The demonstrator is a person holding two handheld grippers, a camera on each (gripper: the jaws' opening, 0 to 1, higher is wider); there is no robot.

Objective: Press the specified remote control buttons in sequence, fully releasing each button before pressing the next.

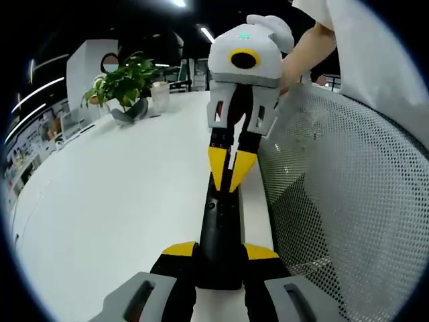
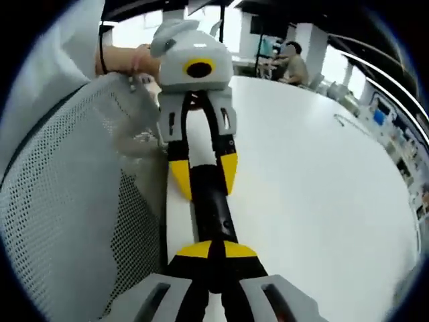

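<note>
A long black remote control (image 1: 221,235) lies on the white tabletop (image 1: 114,201) along its edge, just beside a grey mesh chair back (image 1: 342,201). In the left gripper view the left tongs (image 1: 220,253) rise from the bottom with yellow tips set on either side of the near end of the remote control, touching its sides, so they are grasping it. At the far end of the remote control the right tongs (image 1: 231,171) come down from a white housing, their yellow tips drawn together over its top face. In the right gripper view the same remote control (image 2: 211,208) runs between the right tongs (image 2: 216,252), clenched with tips meeting over it, and the left tongs (image 2: 201,176), whose yellow tips flank its far end. No button markings, brand or lettering can be read on the remote control. A potted green plant (image 1: 124,87) stands well beyond the remote control at the far side of the tabletop. A hand (image 2: 124,60) holds the left tongs' housing beside the chair back (image 2: 74,201).
</note>
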